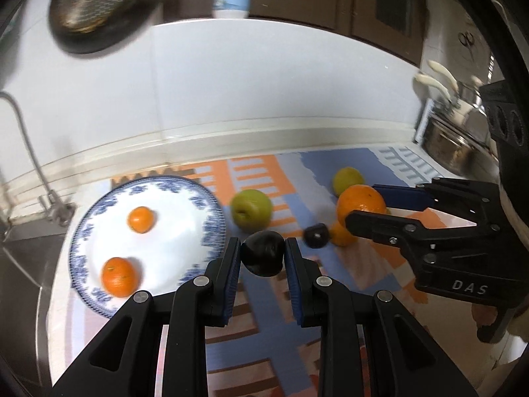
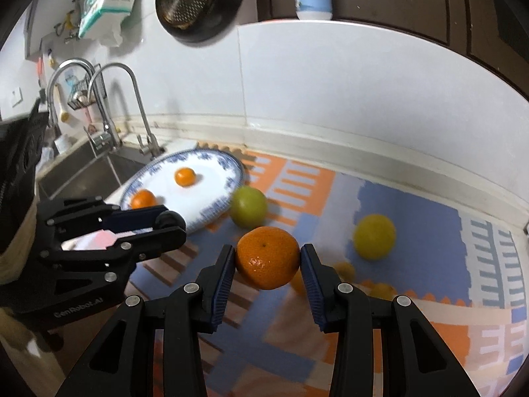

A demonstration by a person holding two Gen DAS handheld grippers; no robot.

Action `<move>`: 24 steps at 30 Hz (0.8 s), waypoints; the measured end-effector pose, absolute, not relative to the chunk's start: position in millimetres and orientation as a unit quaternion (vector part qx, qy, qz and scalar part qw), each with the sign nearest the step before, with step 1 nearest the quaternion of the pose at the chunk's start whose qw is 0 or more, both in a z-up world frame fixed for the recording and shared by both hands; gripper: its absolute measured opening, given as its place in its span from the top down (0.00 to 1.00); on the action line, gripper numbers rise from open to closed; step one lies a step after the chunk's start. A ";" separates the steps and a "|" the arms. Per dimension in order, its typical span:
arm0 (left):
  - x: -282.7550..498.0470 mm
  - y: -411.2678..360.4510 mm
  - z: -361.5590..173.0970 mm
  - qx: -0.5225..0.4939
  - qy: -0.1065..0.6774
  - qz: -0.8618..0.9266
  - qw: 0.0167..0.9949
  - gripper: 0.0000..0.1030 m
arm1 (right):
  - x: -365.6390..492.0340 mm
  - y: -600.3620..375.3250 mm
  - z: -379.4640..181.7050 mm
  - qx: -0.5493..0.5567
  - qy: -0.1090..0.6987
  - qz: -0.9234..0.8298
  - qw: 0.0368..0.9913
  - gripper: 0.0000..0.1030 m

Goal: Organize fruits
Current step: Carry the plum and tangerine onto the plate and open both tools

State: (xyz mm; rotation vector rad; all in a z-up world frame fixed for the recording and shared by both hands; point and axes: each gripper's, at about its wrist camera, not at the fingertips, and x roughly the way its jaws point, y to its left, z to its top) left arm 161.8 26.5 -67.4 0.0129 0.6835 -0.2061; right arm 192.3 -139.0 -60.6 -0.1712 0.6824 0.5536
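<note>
Left gripper (image 1: 263, 258) fingers (image 1: 231, 264) clamp a dark plum (image 1: 263, 258) beside the plate (image 1: 211, 218).

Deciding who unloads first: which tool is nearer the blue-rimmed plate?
Left. The left tool, holding a dark fruit, sits beside the plate; the right tool, holding an orange, is farther.

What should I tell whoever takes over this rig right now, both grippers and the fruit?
Left gripper: shut on a dark plum, lifted beside the plate.
Right gripper: shut on a large orange, held above the mat.
Done: two small oranges on the plate.
Left: plate both held fruits, then the green apple, yellow fruit, second dark plum and the small orange fruits on the mat.
</note>
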 end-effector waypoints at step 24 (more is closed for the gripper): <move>182.1 128.8 -66.9 -0.027 0.347 0.013 0.937 0.74 | 207.4 -25.3 -49.7 -0.085 0.313 0.342 0.882 0.59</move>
